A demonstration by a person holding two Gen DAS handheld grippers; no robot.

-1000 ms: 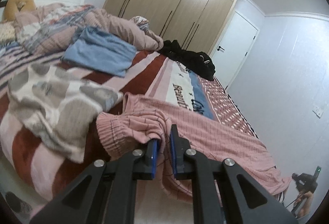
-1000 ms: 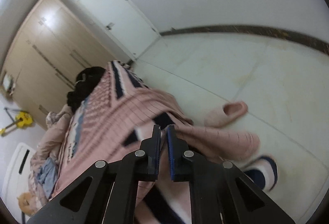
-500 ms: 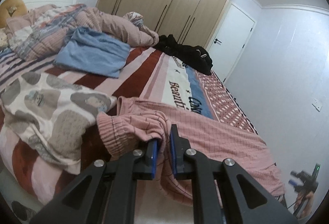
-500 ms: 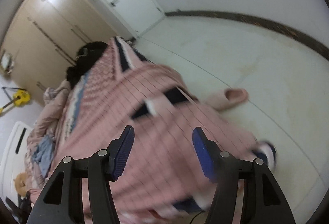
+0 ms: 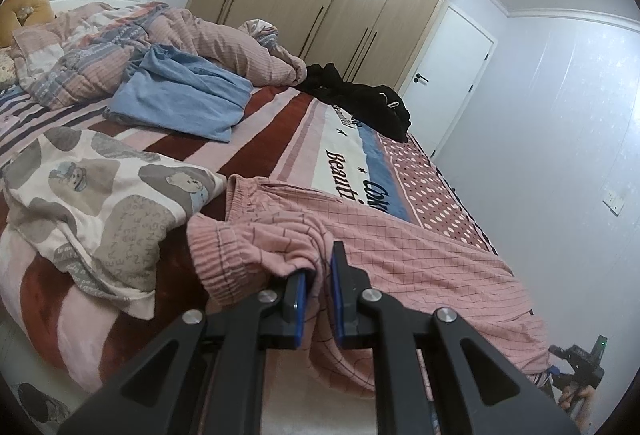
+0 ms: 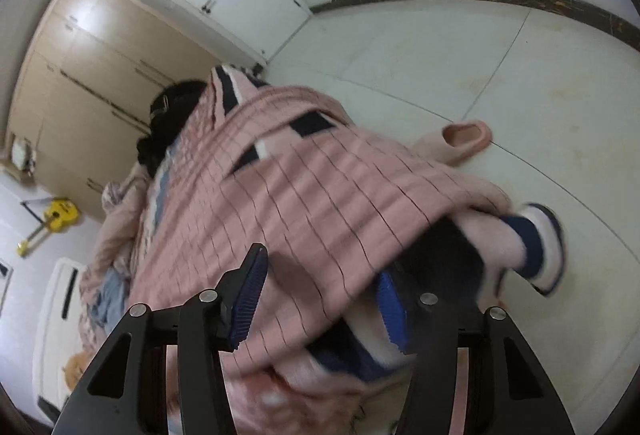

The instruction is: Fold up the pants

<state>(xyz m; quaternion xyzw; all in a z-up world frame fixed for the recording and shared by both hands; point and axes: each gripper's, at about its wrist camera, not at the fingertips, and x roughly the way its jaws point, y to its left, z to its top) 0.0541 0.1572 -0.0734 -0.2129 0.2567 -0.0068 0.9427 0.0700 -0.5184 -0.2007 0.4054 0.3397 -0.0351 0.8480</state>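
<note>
On bed, left gripper pinching pink pants; right gripper spread

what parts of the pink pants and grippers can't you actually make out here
- Left wrist view: the pink pants hang over the bed edge, so the leg ends are hidden.
- Left wrist view: the fabric pinched by the left gripper hides how many layers it holds.
- Right wrist view: motion blur smears the pants; the right gripper is open, with contact unclear.
- Right wrist view: the slippers are partly covered by cloth.
</note>
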